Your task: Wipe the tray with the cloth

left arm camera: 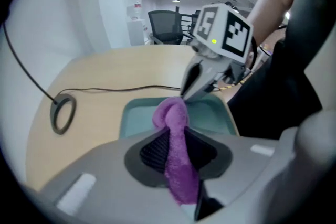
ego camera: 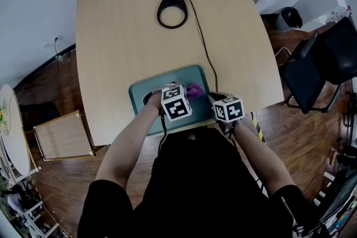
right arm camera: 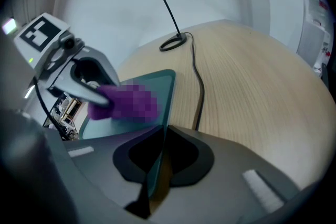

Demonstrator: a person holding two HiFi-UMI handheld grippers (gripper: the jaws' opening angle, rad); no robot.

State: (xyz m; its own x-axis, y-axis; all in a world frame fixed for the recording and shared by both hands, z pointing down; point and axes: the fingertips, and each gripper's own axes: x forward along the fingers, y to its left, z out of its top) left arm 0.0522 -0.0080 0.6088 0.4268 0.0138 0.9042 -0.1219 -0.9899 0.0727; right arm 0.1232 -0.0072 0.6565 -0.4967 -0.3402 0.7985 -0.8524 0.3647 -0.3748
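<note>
A teal tray (ego camera: 141,95) lies at the near edge of the wooden table. My left gripper (ego camera: 181,98) hovers over the tray's right half, shut on a purple cloth (ego camera: 195,91). In the left gripper view the cloth (left arm camera: 175,139) runs between the closed jaws and bunches up past the tips, above the tray (left arm camera: 139,112). My right gripper (ego camera: 224,107) is at the tray's right edge. In the right gripper view its jaws (right arm camera: 159,153) are shut on the tray's rim (right arm camera: 169,93), with the cloth (right arm camera: 125,102) and the left gripper (right arm camera: 79,78) just beyond.
A desk lamp stands at the far side of the table, its ring base (ego camera: 172,10) trailing a black cord (ego camera: 204,53) that runs past the tray's right side. A black office chair (ego camera: 315,67) stands to the right of the table, and a small wooden table (ego camera: 62,135) to the left.
</note>
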